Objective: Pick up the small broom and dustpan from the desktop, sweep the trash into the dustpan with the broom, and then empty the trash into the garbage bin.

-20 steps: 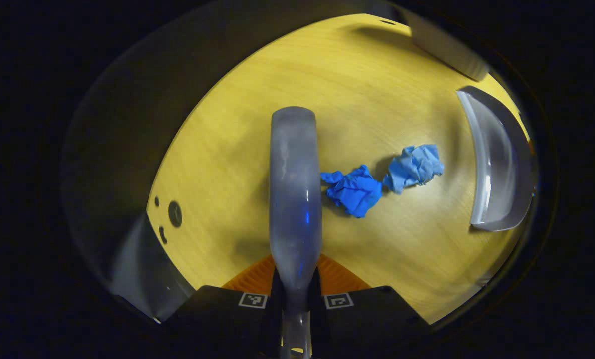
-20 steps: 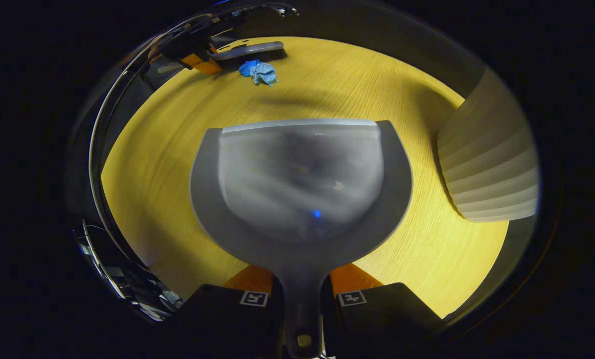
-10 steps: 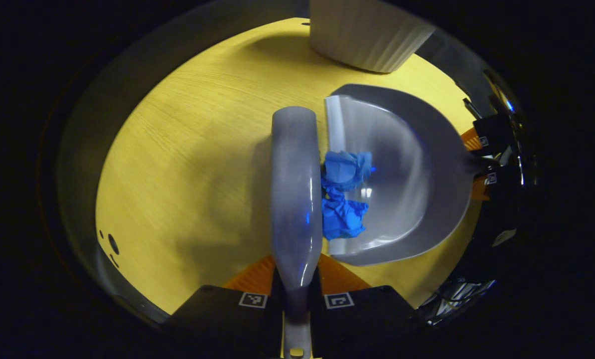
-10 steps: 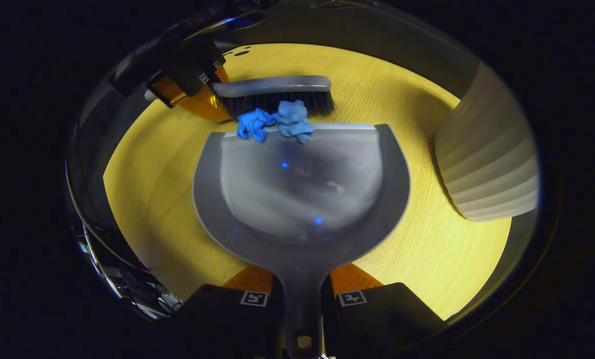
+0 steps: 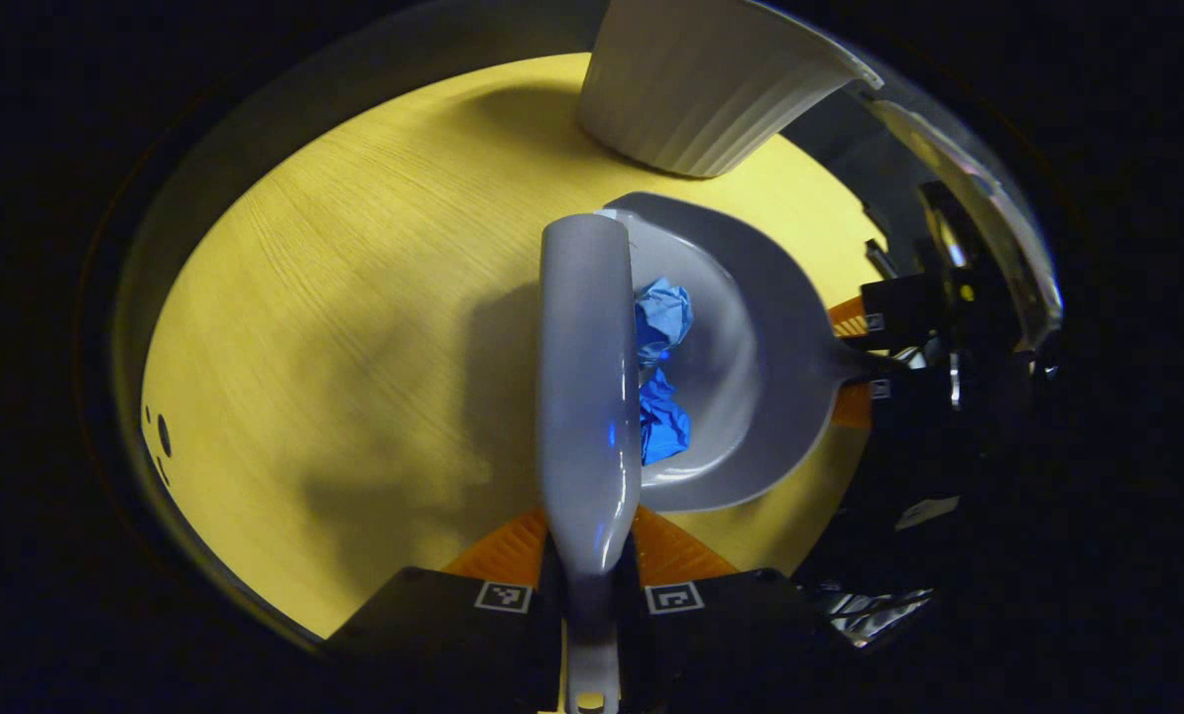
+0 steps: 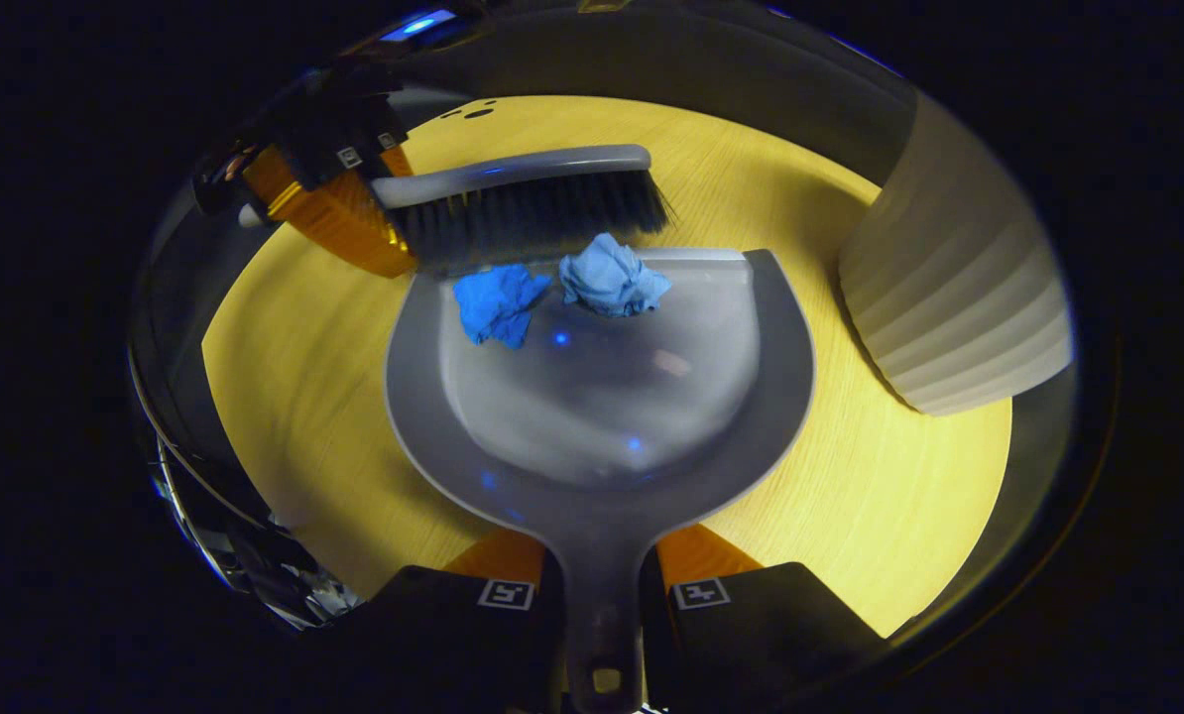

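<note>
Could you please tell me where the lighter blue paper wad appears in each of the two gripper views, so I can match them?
Left gripper view: the lighter blue paper wad lies just right of centre, inside the dustpan, against the broom.
Right gripper view: it sits above centre, near the dustpan front lip, under the broom bristles.
Shared landmark: the ribbed white garbage bin.

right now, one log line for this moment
left: holds broom | right: holds dustpan | two paper wads in pan | bin beside
</note>
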A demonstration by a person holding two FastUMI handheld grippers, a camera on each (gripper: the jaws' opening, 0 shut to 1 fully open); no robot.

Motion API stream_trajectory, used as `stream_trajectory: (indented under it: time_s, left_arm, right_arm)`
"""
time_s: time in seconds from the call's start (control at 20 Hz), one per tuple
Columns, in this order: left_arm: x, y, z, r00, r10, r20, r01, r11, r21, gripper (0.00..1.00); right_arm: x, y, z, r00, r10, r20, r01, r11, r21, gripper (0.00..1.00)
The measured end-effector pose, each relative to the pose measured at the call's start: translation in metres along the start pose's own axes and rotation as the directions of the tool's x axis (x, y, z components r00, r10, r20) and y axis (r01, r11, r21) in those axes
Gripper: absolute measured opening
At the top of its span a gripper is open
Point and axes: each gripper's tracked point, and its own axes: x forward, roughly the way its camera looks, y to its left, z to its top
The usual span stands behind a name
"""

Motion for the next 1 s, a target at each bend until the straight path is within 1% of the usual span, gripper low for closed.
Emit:
stream_trajectory:
  time_s: [0.05,0.1,0.15,0.2,0.25,0.35,0.5,0.6,0.65,0.75,0.85,1.0]
  left_arm:
    - [-0.004,0.009,-0.002,0.999,0.032,0.016,-0.032,0.999,-0.014,0.27]
    - [-0.012,0.019,-0.005,0.997,0.061,0.036,-0.060,0.997,-0.048,0.27]
    - [-0.019,0.026,-0.010,0.995,0.088,0.056,-0.083,0.993,-0.089,0.31]
    - [-0.024,0.033,-0.020,0.989,0.130,0.066,-0.121,0.985,-0.122,0.27]
    - [-0.029,0.039,-0.031,0.982,0.175,0.069,-0.162,0.974,-0.160,0.27]
    - [-0.033,0.049,-0.054,0.969,0.233,0.082,-0.207,0.946,-0.249,0.28]
    - [-0.025,0.059,-0.081,0.955,0.276,0.111,-0.218,0.904,-0.369,0.28]
    - [-0.009,0.059,-0.092,0.939,0.318,0.132,-0.237,0.875,-0.423,0.28]
    - [0.001,0.057,-0.098,0.934,0.326,0.144,-0.232,0.864,-0.447,0.27]
    - [0.015,0.053,-0.114,0.930,0.329,0.165,-0.213,0.847,-0.487,0.27]
    - [0.026,0.055,-0.124,0.926,0.334,0.178,-0.202,0.833,-0.516,0.27]
    - [0.046,0.066,-0.138,0.931,0.310,0.192,-0.161,0.822,-0.547,0.27]
  right_arm:
    - [0.001,-0.001,-0.001,1.000,-0.008,0.005,0.008,1.000,0.004,0.36]
    - [0.000,-0.002,-0.003,1.000,-0.013,0.008,0.013,1.000,0.011,0.36]
    - [-0.001,-0.001,-0.004,1.000,-0.017,0.012,0.017,1.000,0.022,0.36]
    - [-0.004,-0.001,-0.003,1.000,-0.020,0.021,0.020,0.999,0.035,0.36]
    - [-0.005,-0.002,-0.003,0.999,-0.025,0.030,0.024,0.999,0.047,0.36]
    - [-0.007,-0.001,-0.002,0.999,-0.030,0.044,0.027,0.997,0.073,0.36]
    - [-0.009,0.005,-0.004,0.998,-0.020,0.062,0.013,0.993,0.116,0.36]
    - [-0.009,0.003,-0.002,0.997,-0.038,0.065,0.030,0.992,0.125,0.36]
    - [-0.008,0.003,-0.002,0.997,-0.053,0.062,0.045,0.991,0.122,0.36]
    - [-0.009,0.003,0.001,0.995,-0.085,0.056,0.078,0.989,0.129,0.36]
    - [-0.013,0.008,0.006,0.993,-0.103,0.054,0.093,0.982,0.167,0.36]
    - [-0.022,0.006,0.013,0.983,-0.166,0.075,0.150,0.970,0.192,0.36]
